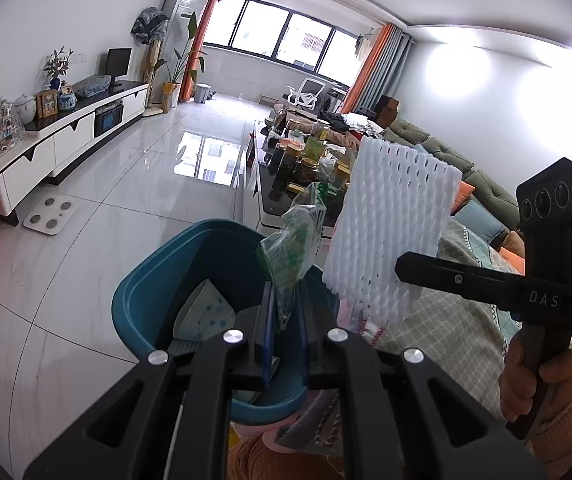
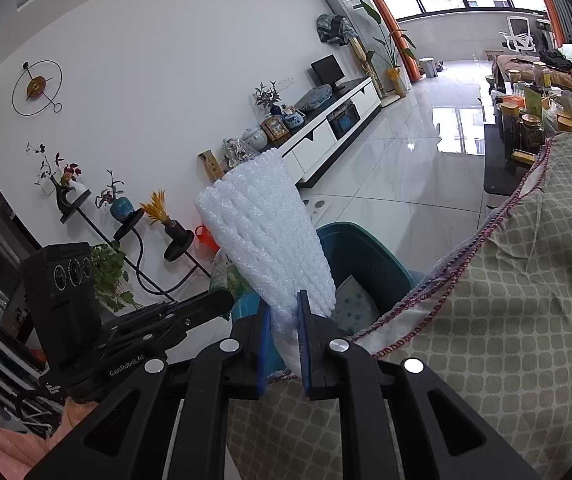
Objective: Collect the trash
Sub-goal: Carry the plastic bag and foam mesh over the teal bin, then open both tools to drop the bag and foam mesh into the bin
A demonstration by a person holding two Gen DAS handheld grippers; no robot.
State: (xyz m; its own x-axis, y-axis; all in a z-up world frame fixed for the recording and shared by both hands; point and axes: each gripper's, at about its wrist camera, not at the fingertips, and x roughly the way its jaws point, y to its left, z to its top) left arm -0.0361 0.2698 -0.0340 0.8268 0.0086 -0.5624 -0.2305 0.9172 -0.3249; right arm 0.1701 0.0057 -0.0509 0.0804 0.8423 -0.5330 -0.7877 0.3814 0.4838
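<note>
The left gripper [image 1: 284,300] has its jaws clamped tight on a crumpled clear-and-green plastic wrapper [image 1: 291,240], which sticks up from between the blue pads. Directly beneath and ahead of it sits a teal trash bin [image 1: 142,300] on the glossy white tiled floor [image 1: 126,184], with a patterned paper or tissue pack [image 1: 210,312] lying inside.

Just to the right, the right gripper [image 2: 284,320] holds a white foam fruit net [image 2: 270,236], its jaws pinched on the net's lower end so the mesh fans upward. From the left wrist view the net [image 1: 389,228] stands beside the wrapper, near the bin's rim, not yet inside. A hand [image 1: 541,376] in a pink sleeve grips that tool's handle.

A checked green cloth [image 2: 505,300] with red stitched edging drapes close on the right, next to the bin [image 2: 369,264]. Beyond it is a dark bench [image 1: 286,184] crowded with jars and bottles, then a green sofa [image 1: 445,152]. A white TV cabinet [image 1: 66,136] runs along the far wall.
</note>
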